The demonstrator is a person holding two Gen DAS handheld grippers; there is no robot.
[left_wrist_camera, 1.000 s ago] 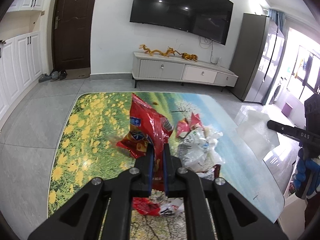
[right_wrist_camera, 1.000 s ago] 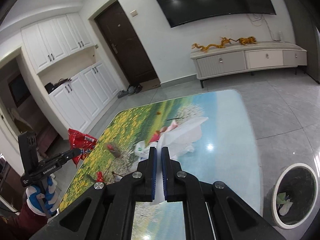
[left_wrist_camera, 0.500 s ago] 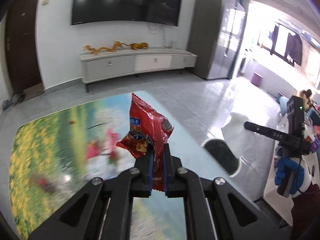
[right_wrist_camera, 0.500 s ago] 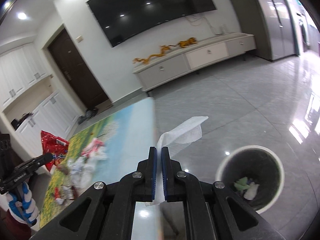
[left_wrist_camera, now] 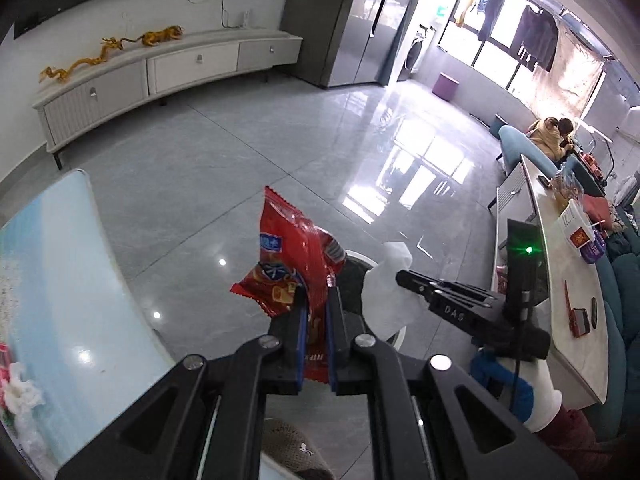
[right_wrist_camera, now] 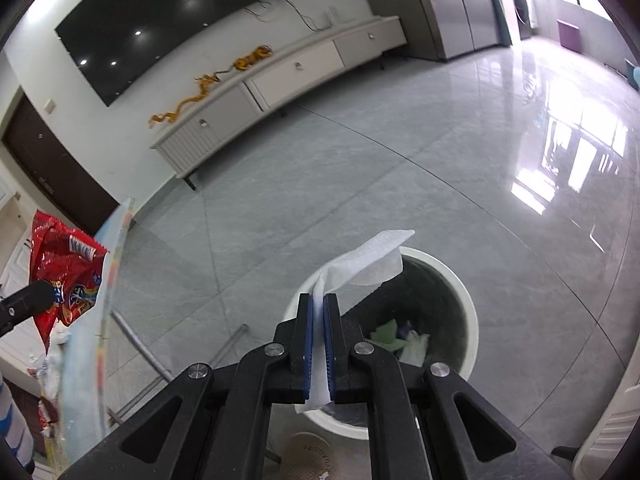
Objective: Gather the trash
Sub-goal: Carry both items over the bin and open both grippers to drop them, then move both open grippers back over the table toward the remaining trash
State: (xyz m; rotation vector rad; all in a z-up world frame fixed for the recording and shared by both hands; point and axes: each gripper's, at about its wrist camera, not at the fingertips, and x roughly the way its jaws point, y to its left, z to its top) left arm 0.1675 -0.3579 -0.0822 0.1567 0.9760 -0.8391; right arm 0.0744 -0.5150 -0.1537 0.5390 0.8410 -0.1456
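My left gripper (left_wrist_camera: pixel 316 308) is shut on a red snack wrapper (left_wrist_camera: pixel 296 264), held in the air off the table's edge, just left of the bin. My right gripper (right_wrist_camera: pixel 318 304) is shut on a white tissue (right_wrist_camera: pixel 368 260), held over the near rim of the white round trash bin (right_wrist_camera: pixel 472 320), which holds some green and white scraps. In the left wrist view the right gripper (left_wrist_camera: pixel 404 278) with the tissue (left_wrist_camera: pixel 386 292) hangs over the bin (left_wrist_camera: pixel 358 258), mostly hidden behind the wrapper and fingers. The wrapper (right_wrist_camera: pixel 64 272) shows at far left of the right wrist view.
The picture-topped table (left_wrist_camera: pixel 72 280) lies to the left, with more trash (left_wrist_camera: pixel 16 392) at its edge. A white TV cabinet (right_wrist_camera: pixel 280 84) stands along the far wall across bare grey floor. A long white counter (left_wrist_camera: pixel 560 280) and sofa are at right.
Both grippers have swung right, away from the table and toward the bin. The tissue now hangs over the bin's rim and the wrapper is close beside it.
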